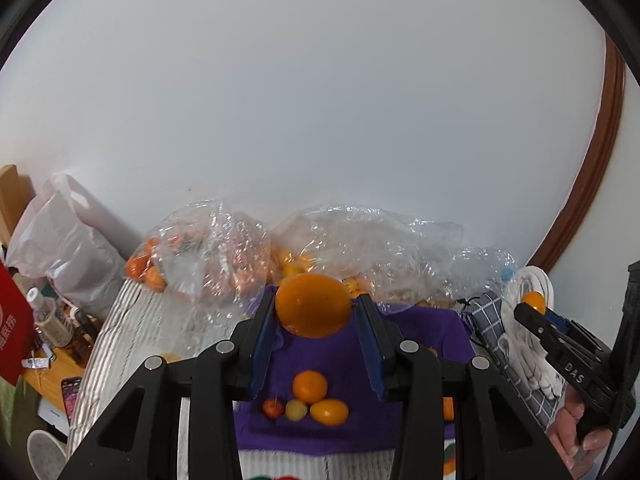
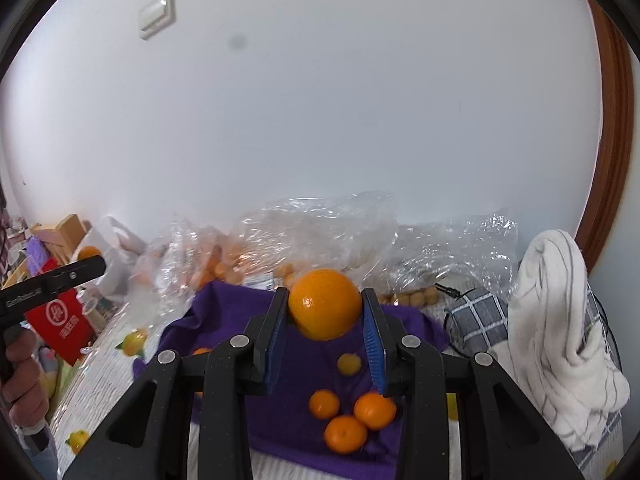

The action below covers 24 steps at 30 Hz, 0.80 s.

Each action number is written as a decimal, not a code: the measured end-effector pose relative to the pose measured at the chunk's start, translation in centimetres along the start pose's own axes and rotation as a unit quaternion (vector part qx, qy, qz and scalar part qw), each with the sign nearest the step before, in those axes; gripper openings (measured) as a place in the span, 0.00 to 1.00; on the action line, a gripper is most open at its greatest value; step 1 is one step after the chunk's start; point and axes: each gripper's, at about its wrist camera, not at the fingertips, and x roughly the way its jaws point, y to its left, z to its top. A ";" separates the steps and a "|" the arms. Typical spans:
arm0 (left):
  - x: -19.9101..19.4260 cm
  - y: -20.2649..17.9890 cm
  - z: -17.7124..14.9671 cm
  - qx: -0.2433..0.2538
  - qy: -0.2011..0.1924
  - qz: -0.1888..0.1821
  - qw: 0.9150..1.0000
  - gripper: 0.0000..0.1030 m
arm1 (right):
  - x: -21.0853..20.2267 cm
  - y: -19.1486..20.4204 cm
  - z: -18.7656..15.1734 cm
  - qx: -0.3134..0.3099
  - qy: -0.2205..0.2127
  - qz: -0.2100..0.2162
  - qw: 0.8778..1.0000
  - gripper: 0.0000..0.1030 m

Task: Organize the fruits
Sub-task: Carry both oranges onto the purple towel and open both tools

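Between the blue pads at the centre of the left wrist view sits a large orange [image 1: 313,305], pinched by the left hand-held gripper [image 1: 316,308] and raised clear of the purple cloth [image 1: 332,364] below. Its long axis runs left to right across the frame, from pad to pad. At the centre of the right wrist view the right hand-held gripper [image 2: 325,306] pinches a second orange [image 2: 324,304], rounder, with its navel end turned toward the lower left.

Four small fruits lie on the cloth in the lower middle of the left view: a mandarin [image 1: 310,386], an oval kumquat [image 1: 329,411] lying lengthwise left to right, a yellowish fruit [image 1: 296,409] and a red one [image 1: 272,407], all clustered and touching or nearly so. In the right view four loose fruits show below the held orange: three mandarins [image 2: 346,434] bunched together and one yellow fruit [image 2: 349,364] apart, above them.

Clear plastic bags [image 1: 360,248] holding more fruit crowd the far edge of the cloth against the white wall [image 1: 320,100]. A white towel [image 2: 560,320] and a checked grey cushion [image 2: 480,316] close in the right side of the right view; a red packet [image 2: 60,320] and clutter bound the left. Most bare cloth lies directly under the held oranges. A person's hand [image 1: 576,428] grips the handle at the lower right of the left view.
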 end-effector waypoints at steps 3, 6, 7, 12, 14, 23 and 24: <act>1.9 0.1 0.5 -0.005 0.006 -0.004 1.000 0.37 | 2.0 -0.5 0.6 0.004 0.010 -0.006 1.000 0.34; 4.4 0.7 0.5 -0.008 0.019 -0.004 1.000 0.37 | 4.6 -1.4 0.4 0.018 0.033 -0.003 0.999 0.34; 5.4 1.0 0.4 -0.010 0.026 -0.004 1.000 0.37 | 5.3 -1.7 0.1 0.021 0.039 -0.004 0.999 0.34; 9.0 2.9 -0.8 -0.020 0.056 0.004 0.998 0.37 | 9.3 -3.3 -2.5 0.026 0.079 -0.016 0.996 0.34; 9.9 3.8 -1.6 -0.029 0.059 0.008 0.998 0.37 | 11.1 -4.0 -3.2 0.030 0.104 -0.015 0.994 0.34; 13.5 3.8 -3.6 -0.026 0.114 0.011 0.993 0.37 | 13.8 -5.0 -5.0 0.004 0.151 -0.048 0.987 0.34; 13.8 3.6 -3.8 -0.022 0.117 0.013 0.993 0.37 | 14.1 -5.1 -5.1 0.002 0.155 -0.048 0.987 0.34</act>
